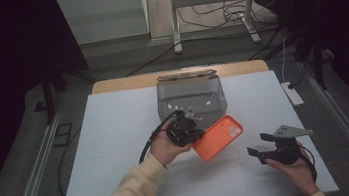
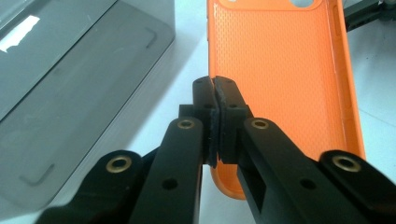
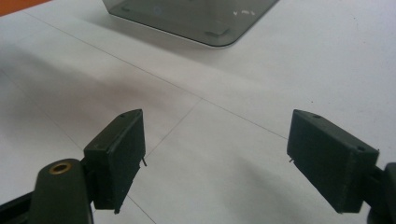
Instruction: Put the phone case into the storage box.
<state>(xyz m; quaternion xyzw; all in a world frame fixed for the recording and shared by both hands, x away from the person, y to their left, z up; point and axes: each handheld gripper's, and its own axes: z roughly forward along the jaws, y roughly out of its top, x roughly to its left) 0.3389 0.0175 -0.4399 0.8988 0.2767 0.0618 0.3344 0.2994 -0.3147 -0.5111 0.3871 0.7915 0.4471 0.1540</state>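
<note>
High view, left to right: left gripper (image 1: 190, 130) at centre frame pinches the near edge of an orange phone case (image 1: 218, 137), whose long axis tilts toward upper right, just below a grey bin (image 1: 191, 97). Right gripper (image 1: 265, 144), lower right, waits with jaws spread, empty.

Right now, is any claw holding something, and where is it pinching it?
The left claw pinches the orange rubbery phone case by the rim of one long side. The right claw is open, holding nothing.

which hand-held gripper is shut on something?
The left hand-held gripper: its jaws pinch the edge of the orange phone case. The right hand-held gripper is open over the bare table.
</note>
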